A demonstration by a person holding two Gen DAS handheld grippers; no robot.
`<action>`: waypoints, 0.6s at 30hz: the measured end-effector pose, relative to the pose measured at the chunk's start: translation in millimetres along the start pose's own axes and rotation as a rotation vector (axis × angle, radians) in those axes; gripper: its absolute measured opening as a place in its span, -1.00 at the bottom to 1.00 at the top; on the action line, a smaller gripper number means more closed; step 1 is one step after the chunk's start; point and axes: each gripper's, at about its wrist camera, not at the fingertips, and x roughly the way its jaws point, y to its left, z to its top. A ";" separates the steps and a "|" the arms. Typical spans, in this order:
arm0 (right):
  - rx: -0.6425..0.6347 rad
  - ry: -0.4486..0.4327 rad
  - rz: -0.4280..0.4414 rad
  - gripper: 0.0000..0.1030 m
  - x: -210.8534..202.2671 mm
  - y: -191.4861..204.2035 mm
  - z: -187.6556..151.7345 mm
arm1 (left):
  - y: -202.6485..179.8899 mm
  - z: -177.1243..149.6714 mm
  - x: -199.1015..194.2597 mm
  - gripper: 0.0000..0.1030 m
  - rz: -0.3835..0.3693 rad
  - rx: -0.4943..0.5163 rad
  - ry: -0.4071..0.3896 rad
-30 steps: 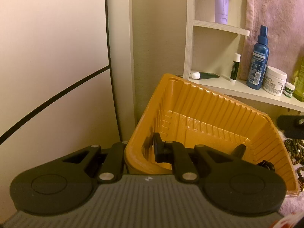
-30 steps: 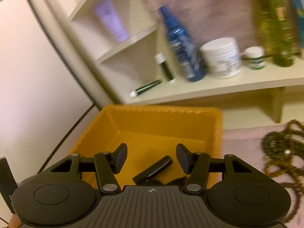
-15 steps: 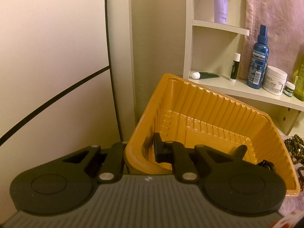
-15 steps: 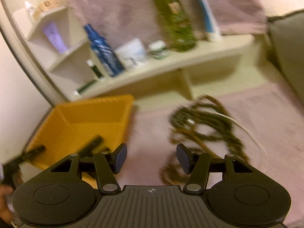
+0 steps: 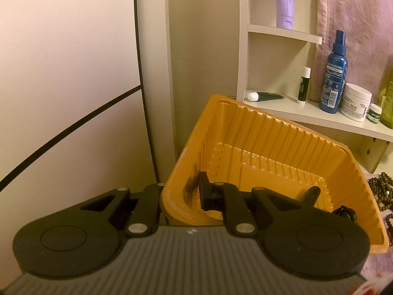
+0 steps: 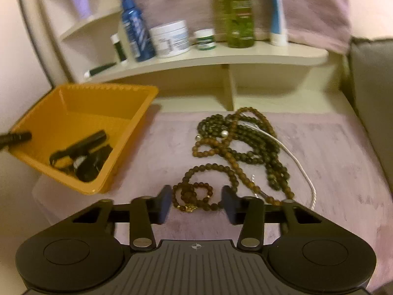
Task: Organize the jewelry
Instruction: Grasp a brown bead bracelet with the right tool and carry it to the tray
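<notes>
Pale shelves (image 6: 221, 59) of toiletries, with a blue spray bottle (image 6: 135, 34), a white cream jar (image 6: 170, 38) and a green bottle (image 6: 237, 12), stand behind a surface covered in mauve cloth (image 6: 331, 152); whether this is a desk or a bed cannot be told.

A second ago the right claw (image 6: 195, 205) looked straight down into the orange tray (image 6: 137, 125), its jaws apart and empty. It has since swung right, away from the tray, and now hangs low over the tangle of beaded necklaces (image 6: 243, 142) in the middle of the cloth. Its jaws are still apart, and a small coil of brown beads (image 6: 194, 194) lies between the two tips, not yet gripped.

The left claw (image 5: 181, 196) has not moved. It stays clamped on the near left corner of the tray's rim, one finger outside the wall and one inside, holding the tray tilted up off the cloth at the left edge. Some dark pieces (image 6: 83, 154) already lie in the tray's lowest corner; blur hides what they are.

This suggests one drop into the tray is finished and the next pickup is starting. The brown coil appears tangled with darker strands and a pale cord (image 6: 294, 162), so lifting it will probably drag its neighbours along.
</notes>
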 end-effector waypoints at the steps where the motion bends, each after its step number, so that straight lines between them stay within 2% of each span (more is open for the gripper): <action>1: -0.017 0.002 -0.002 -0.29 3.1 2.1 0.1 | 0.0 -0.2 -0.1 -0.77 0.000 0.000 -0.001; 10: -0.138 0.051 -0.016 -0.62 30.6 14.2 2.8 | 0.9 0.2 1.2 -0.76 -0.001 0.003 0.005; 15: -0.138 0.053 -0.008 -0.86 33.6 12.7 3.1 | 0.1 1.2 2.0 -0.76 0.001 0.009 0.009; 18: -0.090 0.026 0.011 -0.86 23.7 7.3 8.0 | 0.0 1.2 1.8 -0.76 0.002 0.011 0.010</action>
